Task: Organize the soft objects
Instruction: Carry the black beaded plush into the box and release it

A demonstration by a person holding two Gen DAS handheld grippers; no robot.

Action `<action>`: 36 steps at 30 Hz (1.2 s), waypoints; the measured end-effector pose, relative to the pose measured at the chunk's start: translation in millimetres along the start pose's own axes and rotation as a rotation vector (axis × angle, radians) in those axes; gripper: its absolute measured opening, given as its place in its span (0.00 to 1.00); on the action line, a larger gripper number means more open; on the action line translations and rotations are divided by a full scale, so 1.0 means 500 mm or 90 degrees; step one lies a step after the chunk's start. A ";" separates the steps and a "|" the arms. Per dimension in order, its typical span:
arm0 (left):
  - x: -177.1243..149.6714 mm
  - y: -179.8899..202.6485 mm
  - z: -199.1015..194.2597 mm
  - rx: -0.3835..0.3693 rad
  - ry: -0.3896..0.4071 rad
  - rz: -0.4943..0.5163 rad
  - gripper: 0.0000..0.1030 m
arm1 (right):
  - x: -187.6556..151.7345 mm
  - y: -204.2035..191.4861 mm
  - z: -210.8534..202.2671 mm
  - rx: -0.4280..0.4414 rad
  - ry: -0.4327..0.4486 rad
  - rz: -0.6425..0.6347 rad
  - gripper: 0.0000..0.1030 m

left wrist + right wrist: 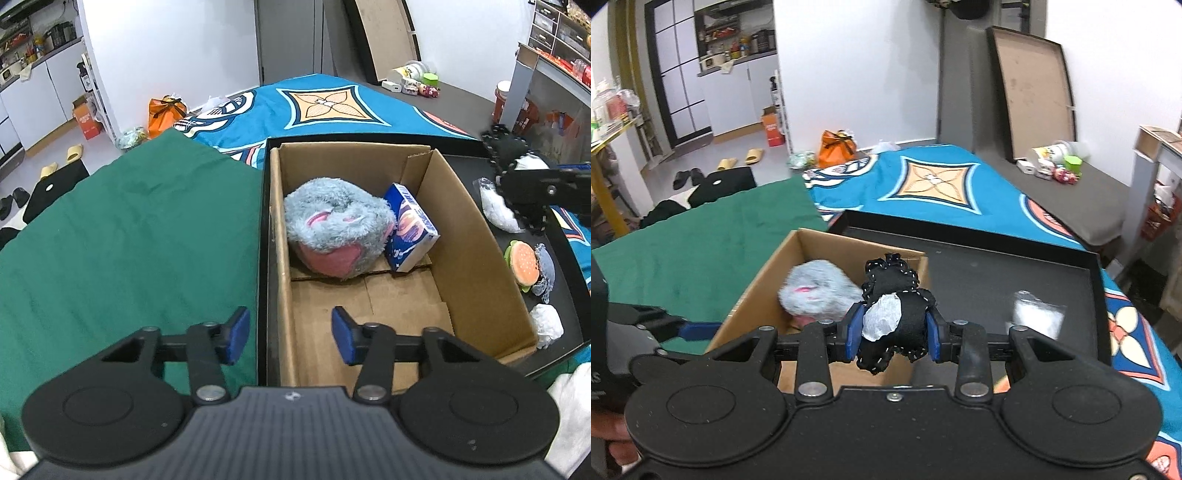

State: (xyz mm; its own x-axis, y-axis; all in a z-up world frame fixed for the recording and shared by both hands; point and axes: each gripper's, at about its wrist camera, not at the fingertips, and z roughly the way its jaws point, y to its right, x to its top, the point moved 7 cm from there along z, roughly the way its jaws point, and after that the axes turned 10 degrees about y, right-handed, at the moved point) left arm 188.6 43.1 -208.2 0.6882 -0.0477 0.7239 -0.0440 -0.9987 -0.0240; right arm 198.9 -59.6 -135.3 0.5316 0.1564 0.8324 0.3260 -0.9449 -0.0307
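Note:
A cardboard box (pixel 461 229) stands in a black tray (pixel 569 266). Inside it lie a fluffy grey-and-pink plush (pixel 338 229) and a blue tissue packet (pixel 410 229). My left gripper (pixel 290 334) is open and empty, hovering over the box's near left wall. My right gripper (pixel 893 328) is shut on a black soft toy with a white patch (pixel 895 314), held above the box's right edge (pixel 923 262); it shows at the right of the left wrist view (pixel 517 181). The plush also shows in the right wrist view (pixel 820 291).
On the tray right of the box lie a burger plush (pixel 522 264), a grey lacy item (pixel 546 271), a clear bag of white stuff (pixel 496 206) and a white wad (pixel 546 325). A green cloth (pixel 129 240) lies left, a blue patterned blanket (pixel 325 107) behind.

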 end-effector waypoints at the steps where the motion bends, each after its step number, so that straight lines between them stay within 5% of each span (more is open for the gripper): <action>1: -0.002 -0.003 0.002 -0.001 -0.001 -0.004 0.35 | 0.000 -0.007 0.003 0.004 -0.001 0.000 0.34; 7: -0.014 -0.011 0.007 -0.023 -0.005 -0.020 0.11 | 0.005 -0.059 0.016 0.038 0.000 -0.009 0.34; 17: -0.015 -0.021 0.012 -0.028 -0.002 -0.031 0.10 | 0.036 -0.108 0.032 0.108 0.032 0.029 0.35; 20: -0.013 -0.021 0.012 -0.028 -0.004 -0.032 0.11 | 0.037 -0.112 0.039 0.124 0.023 0.039 0.48; 22: -0.016 -0.019 0.014 -0.027 -0.012 -0.032 0.11 | 0.036 -0.104 0.039 0.112 0.024 0.046 0.65; 33: -0.007 -0.007 0.011 0.003 -0.024 -0.015 0.17 | -0.028 -0.005 0.007 0.020 -0.010 0.069 0.74; 36: -0.007 0.001 0.007 0.008 -0.026 -0.006 0.27 | -0.048 0.017 -0.009 0.001 -0.014 0.073 0.75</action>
State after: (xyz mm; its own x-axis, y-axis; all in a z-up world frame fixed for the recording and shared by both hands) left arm 188.6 42.9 -213.1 0.7173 -0.0381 0.6957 -0.0283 -0.9993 -0.0255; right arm 185.6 -72.8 -153.1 0.5819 0.0532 0.8115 0.2631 -0.9565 -0.1260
